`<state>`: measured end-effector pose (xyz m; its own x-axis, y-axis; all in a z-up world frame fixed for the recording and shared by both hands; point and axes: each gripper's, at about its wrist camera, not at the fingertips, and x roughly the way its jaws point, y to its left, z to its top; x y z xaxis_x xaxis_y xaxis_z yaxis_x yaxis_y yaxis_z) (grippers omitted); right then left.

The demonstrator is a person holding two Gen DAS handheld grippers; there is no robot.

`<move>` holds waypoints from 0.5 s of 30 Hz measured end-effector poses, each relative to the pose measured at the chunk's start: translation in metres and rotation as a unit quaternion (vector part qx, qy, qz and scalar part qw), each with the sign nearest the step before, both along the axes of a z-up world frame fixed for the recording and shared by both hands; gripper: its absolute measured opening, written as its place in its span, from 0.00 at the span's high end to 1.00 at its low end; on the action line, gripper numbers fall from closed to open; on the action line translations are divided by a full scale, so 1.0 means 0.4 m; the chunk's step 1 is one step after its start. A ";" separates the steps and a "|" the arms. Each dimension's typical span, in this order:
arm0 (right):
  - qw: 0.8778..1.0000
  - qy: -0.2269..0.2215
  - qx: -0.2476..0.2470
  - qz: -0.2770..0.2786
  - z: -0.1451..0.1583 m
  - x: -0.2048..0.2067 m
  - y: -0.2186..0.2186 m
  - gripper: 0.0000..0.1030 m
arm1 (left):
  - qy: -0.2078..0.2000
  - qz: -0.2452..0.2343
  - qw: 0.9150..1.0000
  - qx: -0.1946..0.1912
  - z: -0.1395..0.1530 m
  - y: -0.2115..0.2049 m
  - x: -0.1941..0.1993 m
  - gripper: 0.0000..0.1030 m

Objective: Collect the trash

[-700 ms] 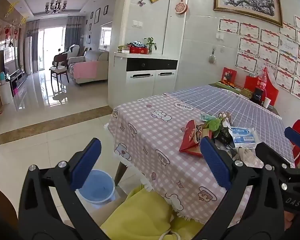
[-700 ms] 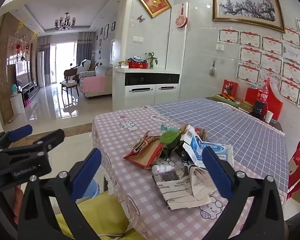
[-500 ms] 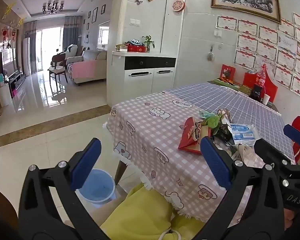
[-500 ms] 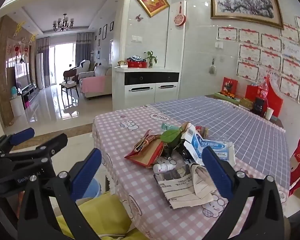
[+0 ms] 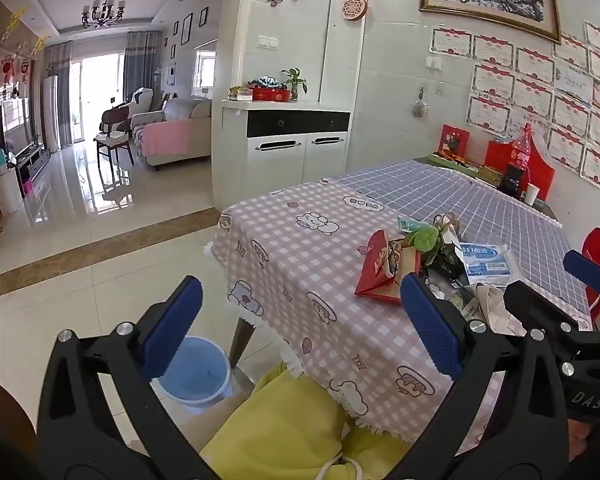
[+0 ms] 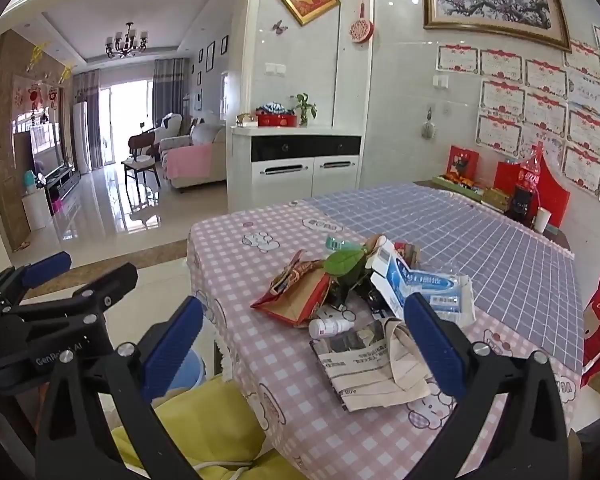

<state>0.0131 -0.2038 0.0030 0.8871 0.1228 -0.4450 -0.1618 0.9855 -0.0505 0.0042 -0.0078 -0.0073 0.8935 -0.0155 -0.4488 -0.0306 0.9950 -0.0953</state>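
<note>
Your tablecloth (image 6: 260,344) is pink-and-white check w/ cartoon prints; beyond it a second cloth (image 6: 480,228) is lilac-blue w/ a white grid. On the pink check: red paper bag (image 6: 296,300), green leaf (image 6: 342,260), white bottle (image 6: 330,326), blue-and-white wrapper (image 6: 424,280), b&w newsprint (image 6: 364,364). Left of the tablecloth, on the floor, a light-blue bucket (image 5: 194,376). At the tablecloth's near edge, yellow fabric (image 5: 284,420). Your left gripper (image 5: 300,324) and right gripper (image 6: 304,336): black frames, blue pads. Behind the tablecloth, cabinet (image 6: 300,160) is white w/ a black band.
</note>
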 end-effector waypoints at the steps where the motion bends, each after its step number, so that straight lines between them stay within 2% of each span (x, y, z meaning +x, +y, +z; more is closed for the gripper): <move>1: 1.000 0.002 0.007 0.000 0.000 0.001 -0.004 0.04 | 0.001 0.000 1.000 0.000 -0.001 0.001 0.000 0.06; 7: 1.000 0.007 0.015 -0.008 -0.001 0.003 -0.014 0.04 | 0.002 0.000 1.000 -0.001 -0.005 0.001 0.002 0.06; 15: 1.000 0.007 0.000 -0.015 -0.002 0.001 -0.006 0.04 | 0.006 0.000 1.000 0.000 -0.008 0.002 0.004 0.06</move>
